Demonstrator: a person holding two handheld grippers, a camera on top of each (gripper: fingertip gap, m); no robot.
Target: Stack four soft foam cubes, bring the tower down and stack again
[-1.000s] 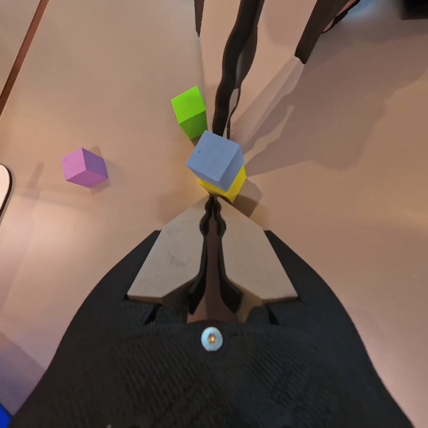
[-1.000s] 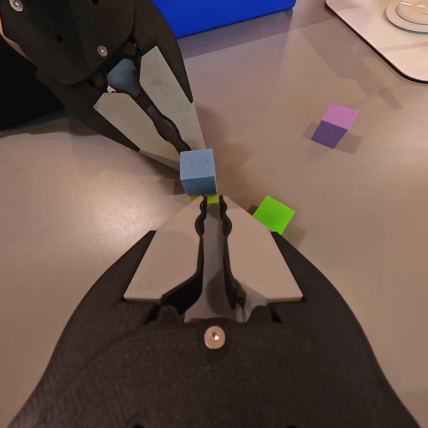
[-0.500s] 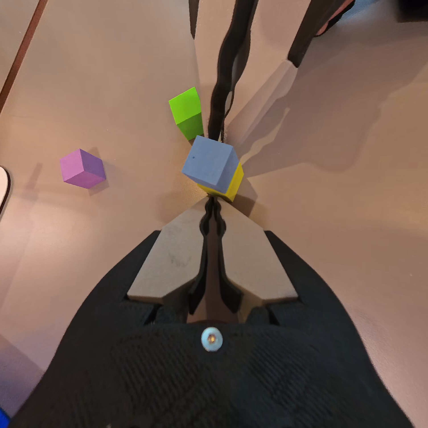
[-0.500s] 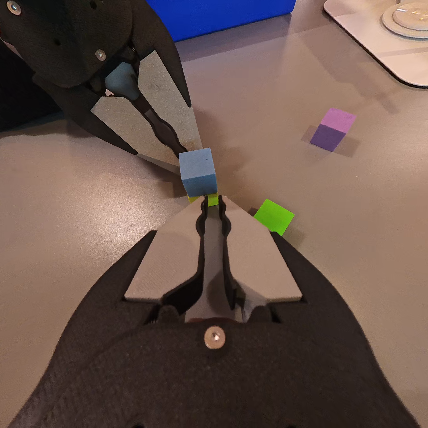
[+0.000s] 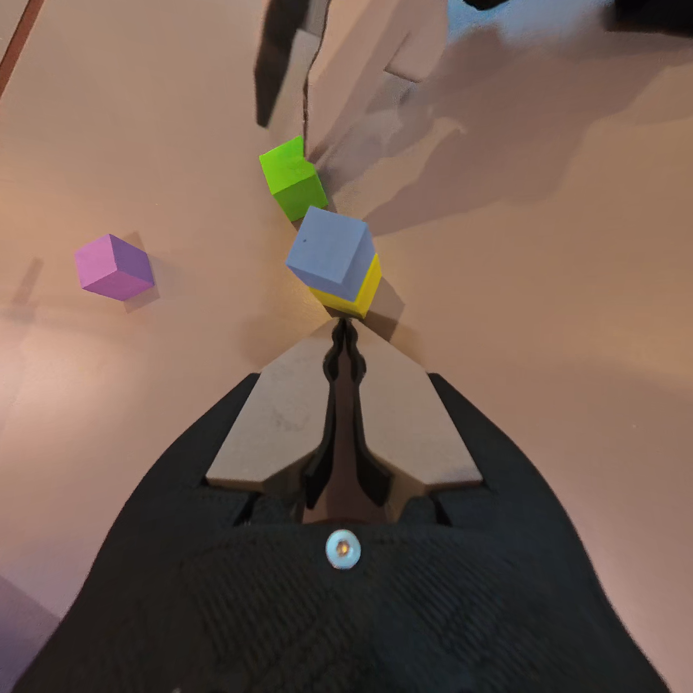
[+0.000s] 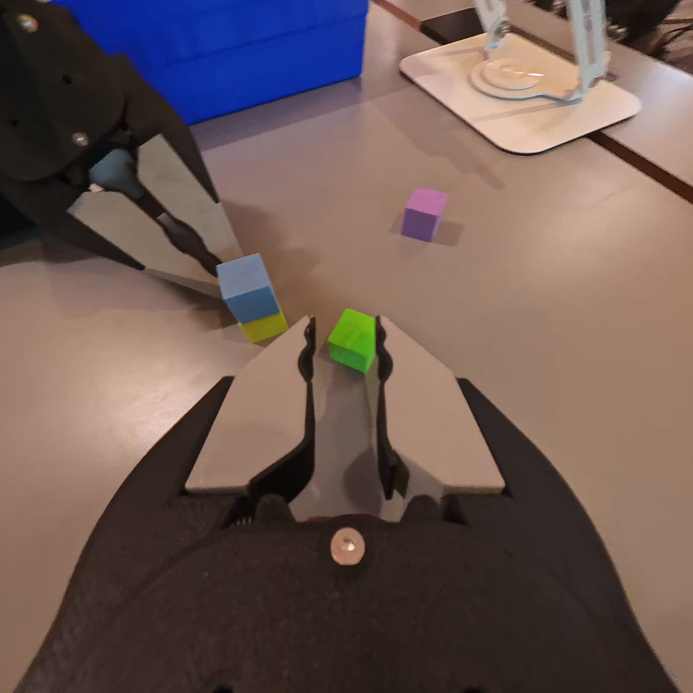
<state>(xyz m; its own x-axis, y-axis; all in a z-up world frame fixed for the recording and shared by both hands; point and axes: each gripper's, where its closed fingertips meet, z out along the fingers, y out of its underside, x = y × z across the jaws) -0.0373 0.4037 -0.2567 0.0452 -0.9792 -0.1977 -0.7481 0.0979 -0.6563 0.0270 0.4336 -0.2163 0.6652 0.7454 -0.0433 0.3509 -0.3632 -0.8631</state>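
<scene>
Blue foam cube [image 6: 247, 290] sits on yellow foam cube [image 6: 262, 327]; right claw [image 6: 345, 322] spread around green foam cube [image 6: 352, 339], left claw [image 5: 344, 323] pinched together, empty.

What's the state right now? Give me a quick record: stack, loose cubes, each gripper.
stack: blue cube on yellow cube, two high
green cube: on the table, between the open fingers of the right gripper, not gripped
purple cube: alone on the table, farther off
left gripper: shut, empty, tips by the yellow cube
right gripper: open around green cube
</scene>
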